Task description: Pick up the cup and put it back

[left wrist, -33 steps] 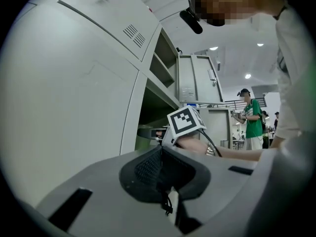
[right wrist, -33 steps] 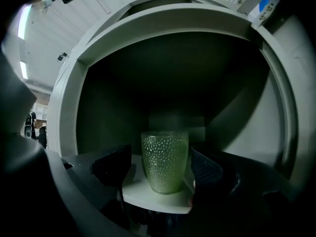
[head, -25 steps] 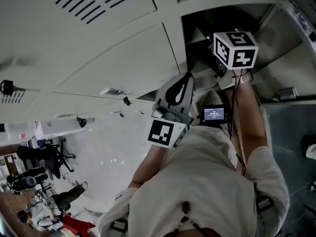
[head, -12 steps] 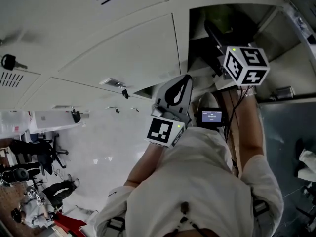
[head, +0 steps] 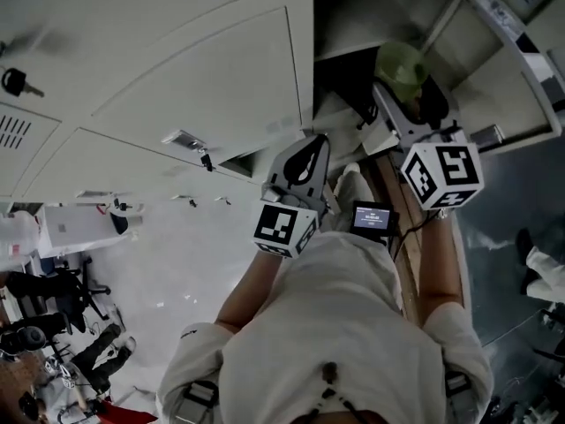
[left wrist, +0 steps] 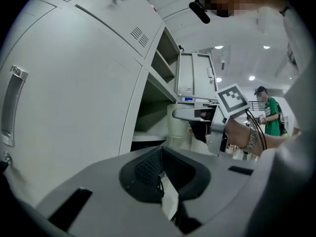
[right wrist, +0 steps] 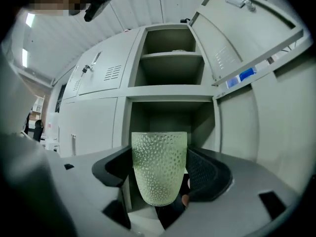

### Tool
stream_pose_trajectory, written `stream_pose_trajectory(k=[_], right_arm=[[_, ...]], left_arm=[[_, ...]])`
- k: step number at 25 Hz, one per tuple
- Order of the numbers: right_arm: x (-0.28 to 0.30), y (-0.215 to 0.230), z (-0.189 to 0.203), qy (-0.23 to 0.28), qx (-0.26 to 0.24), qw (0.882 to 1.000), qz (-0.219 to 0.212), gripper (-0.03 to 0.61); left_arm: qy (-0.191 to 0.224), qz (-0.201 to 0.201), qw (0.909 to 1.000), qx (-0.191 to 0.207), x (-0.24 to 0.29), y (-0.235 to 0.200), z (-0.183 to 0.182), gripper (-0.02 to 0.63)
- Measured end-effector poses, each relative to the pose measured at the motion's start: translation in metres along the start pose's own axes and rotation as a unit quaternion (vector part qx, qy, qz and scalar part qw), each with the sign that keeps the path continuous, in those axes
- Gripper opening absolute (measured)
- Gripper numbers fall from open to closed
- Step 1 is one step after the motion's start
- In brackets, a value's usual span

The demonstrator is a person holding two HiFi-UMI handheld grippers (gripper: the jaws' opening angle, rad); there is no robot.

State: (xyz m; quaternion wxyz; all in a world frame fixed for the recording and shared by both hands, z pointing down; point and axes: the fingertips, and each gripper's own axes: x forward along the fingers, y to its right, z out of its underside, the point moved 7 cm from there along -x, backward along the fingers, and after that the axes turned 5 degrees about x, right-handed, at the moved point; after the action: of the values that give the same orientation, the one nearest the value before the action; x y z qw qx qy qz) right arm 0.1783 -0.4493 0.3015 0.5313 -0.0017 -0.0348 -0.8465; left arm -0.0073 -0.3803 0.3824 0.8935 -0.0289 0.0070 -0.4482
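A pale green dimpled cup (right wrist: 159,167) stands upright between the jaws of my right gripper (right wrist: 160,174), which is shut on it just in front of the open locker's lower compartment (right wrist: 170,117). The head view shows the same cup (head: 399,60) at the locker mouth, held by the right gripper (head: 395,100) below its marker cube. From the left gripper view the cup (left wrist: 177,127) appears off to the side of the locker shelves. My left gripper (left wrist: 165,181) is shut with nothing in it and hangs lower, next to the closed locker doors (head: 203,87).
The open locker door (right wrist: 247,43) swings out at the right, and an upper shelf (right wrist: 170,56) sits above the compartment. Closed doors with a handle (head: 181,140) and a key (head: 13,82) fill the left. A person in green (left wrist: 269,115) stands far off.
My right gripper has drawn back out of the locker towards me, and the green cup now shows in its jaws. The left gripper has hardly moved.
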Motion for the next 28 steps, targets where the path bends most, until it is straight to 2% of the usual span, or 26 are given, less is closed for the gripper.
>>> stream_pose_trajectory(k=[11, 16, 24, 28], right_arm=[[-0.091, 0.004, 0.036, -0.029, 0.029, 0.998, 0.057, 0.341], [-0.121, -0.003, 0.055, -0.032, 0.055, 0.996, 0.066, 0.341], [-0.158, -0.025, 0.093, -0.004, 0.099, 0.993, 0.069, 0.341], [-0.176, -0.033, 0.105, -0.006, 0.113, 0.99, 0.084, 0.341]], left_arm=[[-0.011, 0.054, 0.9984, -0.006, -0.003, 0.029, 0.017, 0.009], [-0.013, 0.051, 0.9986, -0.006, -0.014, 0.032, 0.022, 0.009], [-0.005, 0.038, 0.9993, 0.0, -0.037, 0.03, 0.031, 0.008], [-0.004, 0.046, 0.9989, 0.002, -0.037, 0.033, 0.037, 0.008]])
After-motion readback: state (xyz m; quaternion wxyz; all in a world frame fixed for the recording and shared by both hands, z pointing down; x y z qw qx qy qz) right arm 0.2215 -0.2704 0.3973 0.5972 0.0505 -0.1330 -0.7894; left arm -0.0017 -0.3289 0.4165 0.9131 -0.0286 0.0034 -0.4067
